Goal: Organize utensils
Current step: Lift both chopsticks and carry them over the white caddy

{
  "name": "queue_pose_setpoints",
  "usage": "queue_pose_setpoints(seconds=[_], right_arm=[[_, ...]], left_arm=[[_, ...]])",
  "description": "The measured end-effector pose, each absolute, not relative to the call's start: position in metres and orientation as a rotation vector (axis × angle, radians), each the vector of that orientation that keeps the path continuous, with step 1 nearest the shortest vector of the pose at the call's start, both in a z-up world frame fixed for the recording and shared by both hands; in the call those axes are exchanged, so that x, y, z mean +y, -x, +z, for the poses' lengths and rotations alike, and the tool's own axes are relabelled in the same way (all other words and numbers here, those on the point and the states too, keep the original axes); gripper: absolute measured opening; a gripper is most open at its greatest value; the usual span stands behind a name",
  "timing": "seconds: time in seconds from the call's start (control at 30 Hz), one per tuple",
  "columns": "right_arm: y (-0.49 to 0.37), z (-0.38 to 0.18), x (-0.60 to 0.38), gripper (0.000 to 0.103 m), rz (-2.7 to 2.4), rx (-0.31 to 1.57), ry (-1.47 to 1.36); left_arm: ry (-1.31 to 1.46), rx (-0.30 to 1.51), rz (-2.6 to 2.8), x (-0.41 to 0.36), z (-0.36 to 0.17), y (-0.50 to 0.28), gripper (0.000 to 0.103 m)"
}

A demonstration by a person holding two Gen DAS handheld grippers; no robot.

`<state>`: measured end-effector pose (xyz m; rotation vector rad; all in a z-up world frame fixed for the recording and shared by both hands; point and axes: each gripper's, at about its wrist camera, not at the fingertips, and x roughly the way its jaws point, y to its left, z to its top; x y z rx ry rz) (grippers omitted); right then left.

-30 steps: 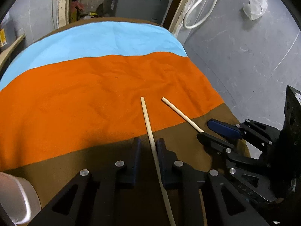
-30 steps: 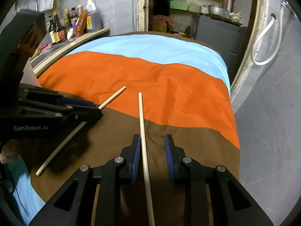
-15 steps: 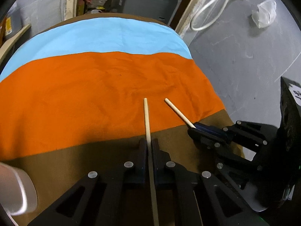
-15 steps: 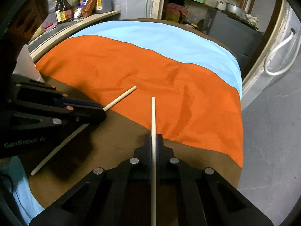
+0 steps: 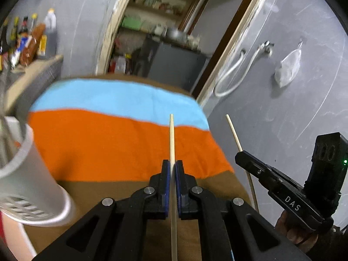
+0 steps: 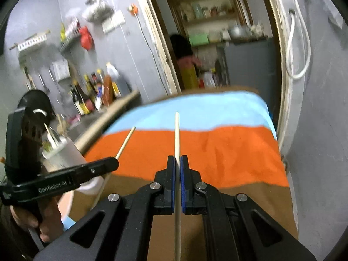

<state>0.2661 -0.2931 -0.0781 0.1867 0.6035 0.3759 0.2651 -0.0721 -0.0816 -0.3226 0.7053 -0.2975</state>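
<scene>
Left gripper (image 5: 172,187): jaws clamped on one chopstick (image 5: 171,139), held above the bench (image 5: 130,187).
Right gripper (image 6: 177,184): jaws clamped on the other chopstick (image 6: 177,134).
Left to do: both go into the white holder (image 5: 26,174), near the left gripper.

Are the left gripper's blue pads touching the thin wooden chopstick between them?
Touching. The left wrist view shows the left gripper shut on the thin wooden chopstick, blue pads pressed against both its sides, no gap visible.
</scene>
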Motion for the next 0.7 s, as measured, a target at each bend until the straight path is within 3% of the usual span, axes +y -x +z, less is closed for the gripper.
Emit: queue_pose_setpoints(seconds=[0.43,0.7], right_arm=[[-0.248,0.022,-0.23,0.004,0.487,0.314,-0.255],[-0.264,0.025,-0.167,0.004,0.596,0.212,-0.4]], left_arm=[[0.33,0.424,-0.237,-0.005,0.012,-0.235,0.005],[0.442,0.276,-0.12,0.075,0.027,-0.224,0.005]])
